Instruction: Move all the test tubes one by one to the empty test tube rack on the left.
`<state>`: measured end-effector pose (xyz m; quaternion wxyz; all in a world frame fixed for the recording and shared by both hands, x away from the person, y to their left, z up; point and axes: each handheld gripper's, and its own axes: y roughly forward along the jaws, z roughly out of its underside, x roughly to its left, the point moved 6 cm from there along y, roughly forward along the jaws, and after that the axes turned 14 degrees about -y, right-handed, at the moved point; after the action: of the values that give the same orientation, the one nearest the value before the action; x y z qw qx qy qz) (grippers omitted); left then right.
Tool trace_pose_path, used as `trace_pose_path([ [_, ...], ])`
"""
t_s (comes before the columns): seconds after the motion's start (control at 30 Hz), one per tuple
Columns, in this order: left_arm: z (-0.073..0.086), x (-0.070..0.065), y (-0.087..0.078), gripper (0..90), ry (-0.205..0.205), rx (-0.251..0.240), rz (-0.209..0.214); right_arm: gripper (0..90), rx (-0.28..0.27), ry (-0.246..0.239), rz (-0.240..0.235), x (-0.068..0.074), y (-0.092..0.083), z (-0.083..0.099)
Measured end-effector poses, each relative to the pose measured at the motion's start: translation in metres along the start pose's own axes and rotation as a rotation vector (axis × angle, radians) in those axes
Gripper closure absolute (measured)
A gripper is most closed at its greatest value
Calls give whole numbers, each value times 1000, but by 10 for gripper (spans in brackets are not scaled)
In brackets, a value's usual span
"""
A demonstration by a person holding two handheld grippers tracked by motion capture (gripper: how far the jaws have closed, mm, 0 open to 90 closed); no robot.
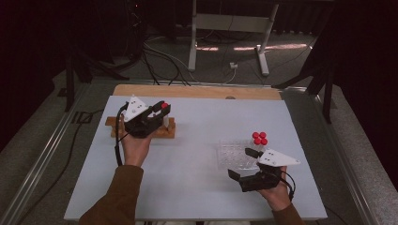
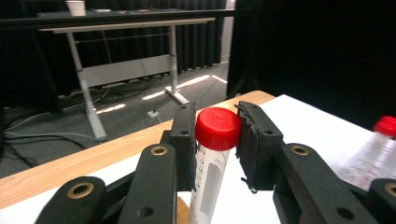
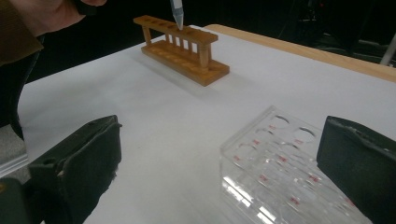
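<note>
Near the white table's (image 1: 197,187) far left corner, the left gripper (image 2: 215,135) clamps a red-capped clear plastic tube (image 2: 212,163) by its cap, hanging tip-down above the wooden rack (image 3: 182,49), apparently for insertion. The right gripper (image 1: 241,165), jaws apart, waits beside the clear plastic rack (image 3: 280,177).

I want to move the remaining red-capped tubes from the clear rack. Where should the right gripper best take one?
Probably at the red cap or just under it, coming from above: the red-capped tubes stand upright, clustered in the clear rack's far corner, bodies sunk in wells. The right gripper is open.
</note>
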<state>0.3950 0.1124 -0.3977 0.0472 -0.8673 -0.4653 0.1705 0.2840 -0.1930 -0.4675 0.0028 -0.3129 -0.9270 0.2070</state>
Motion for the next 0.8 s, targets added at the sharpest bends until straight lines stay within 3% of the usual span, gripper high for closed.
trace_pose_path([
  [0.23, -1, 19, 11, 701, -30, -18, -69, 0, -8, 15, 20, -8, -7, 2],
  [0.47, 3, 30, 21, 700, -61, -15, -107, 0, -22, 14, 27, -11, -11, 1],
  [0.8, 23, 39, 37, 697, -85, 35, -148, 0, -23, 2, 29, -11, -14, 1],
])
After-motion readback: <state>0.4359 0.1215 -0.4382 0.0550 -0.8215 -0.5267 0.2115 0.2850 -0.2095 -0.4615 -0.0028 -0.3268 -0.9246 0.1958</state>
